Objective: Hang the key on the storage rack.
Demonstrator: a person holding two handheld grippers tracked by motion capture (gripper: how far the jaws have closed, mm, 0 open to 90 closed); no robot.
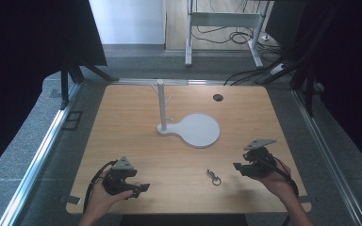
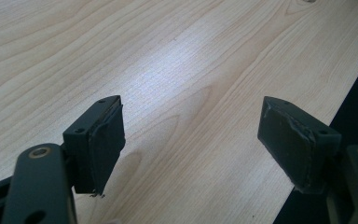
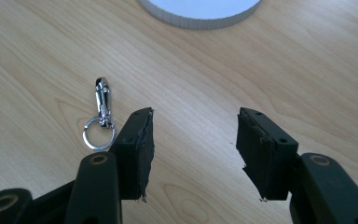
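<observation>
Near the front edge of the desk [image 1: 122,117], between the two hands, lies a single metal key clip [image 1: 213,177]: one snap hook joined to one split ring, flat on the wood and touching nothing else. It rests nearer the right tongs [image 1: 238,166] than the left tongs [image 1: 141,188], and in the right gripper view the key clip [image 3: 100,122] sits just beside the left-hand jaw, outside the gap, so those tongs are aimed a little past it rather than over it. My reading is that the right hand is lining up for a pick and needs to shift sideways before it closes.

Both pairs of tongs stand released. The right tongs [image 3: 193,144] show a wide gap with bare wood between the pads, and the left tongs [image 2: 191,140] are spread just as wide over bare wood by the desk's front edge, grasping nothing. The left hand appears parked out of the way, which suits a job one hand can start.

Farther back stands one white stand [image 1: 160,106]: a single upright post with short pegs branching from it, rising from a flat base that widens into a round disc [image 1: 199,130]. The pegs look meant for hanging, so the ring probably belongs there; the stand sits well apart from the clip, mid-desk, reachable by either hand. One dark round cable port [image 1: 218,97] marks the far right of the desktop.
</observation>
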